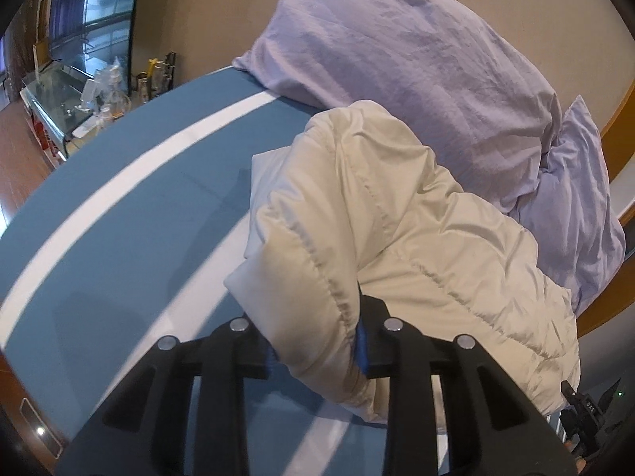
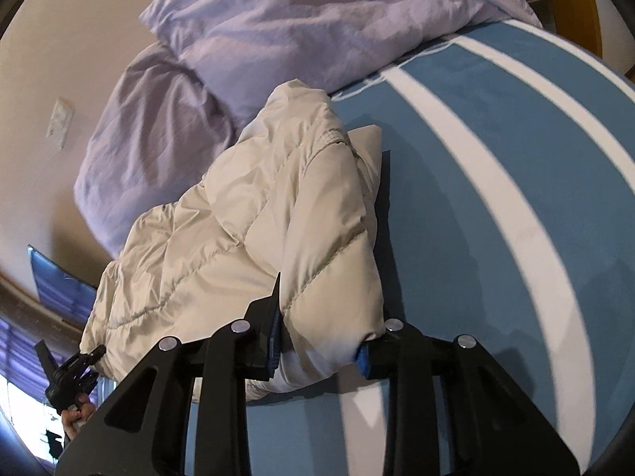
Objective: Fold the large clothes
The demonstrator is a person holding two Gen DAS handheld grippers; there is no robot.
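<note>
Cream quilted nylon fills both grips. Your left gripper [image 1: 317, 351] is clamped on a puffy fold of the padded jacket [image 1: 397, 238], blue pads pressed into the fabric from either side. Your right gripper [image 2: 319, 347] is closed the same way on another bulging edge of the jacket [image 2: 246, 218], jaws held partway apart only by the fabric's bulk.

The jacket lies bunched on the blue bedcover with white stripes [image 1: 131, 214], its far side pushed up against a lilac pillow [image 1: 397, 59]. A second lilac pillow [image 1: 575, 198] sits just beside it near the wooden bed edge [image 1: 619, 131].

Open bedcover runs to the left of your left gripper and to the right of your right gripper [image 2: 516, 198]. The beige wall [image 1: 198, 12] backs the pillows. Past the bed's far edge in the left view, a glass-topped cabinet [image 1: 59, 91] holds small bottles, too blurred to identify.
</note>
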